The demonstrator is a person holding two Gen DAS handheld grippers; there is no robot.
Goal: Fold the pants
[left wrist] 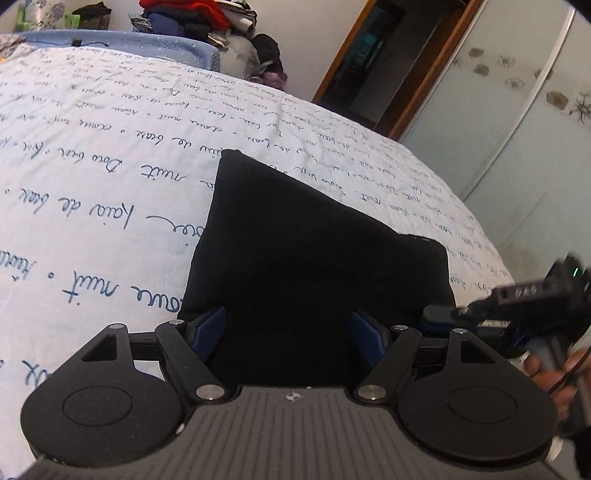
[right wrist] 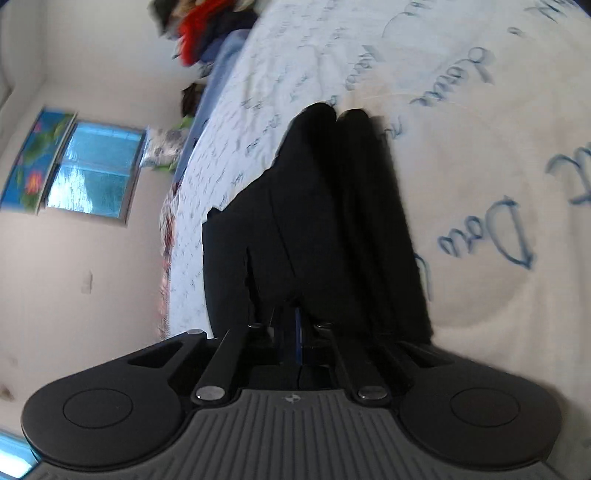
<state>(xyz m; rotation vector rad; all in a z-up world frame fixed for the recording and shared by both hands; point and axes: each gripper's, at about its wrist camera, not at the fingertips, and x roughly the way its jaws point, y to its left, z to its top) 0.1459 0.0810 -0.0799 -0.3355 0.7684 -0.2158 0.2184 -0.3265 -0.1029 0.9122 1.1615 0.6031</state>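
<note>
A big bed (left wrist: 110,155) fills most of both views, and its pale blue cover has loopy blue writing all over it. Behind the bed is a heap of clothes (left wrist: 192,16), red and dark ones, on top of a blue edge. A wooden door frame (left wrist: 354,62) opens into a dark room, and next to it is a pale closet door (left wrist: 517,122) with little flowers on it. The right wrist view shows a window (right wrist: 92,177) in a plain wall, with a bright flower picture beside it. The black pants (left wrist: 295,251) lie on the bed, folded into a flat dark shape. The left gripper (left wrist: 288,336) sits at the near edge of the pants with its jaws wide apart, the cloth lying loose between them. The right gripper (right wrist: 299,328) has its jaws clenched on the pants' edge. A hand (left wrist: 554,373) shows beside it, holding that gripper
</note>
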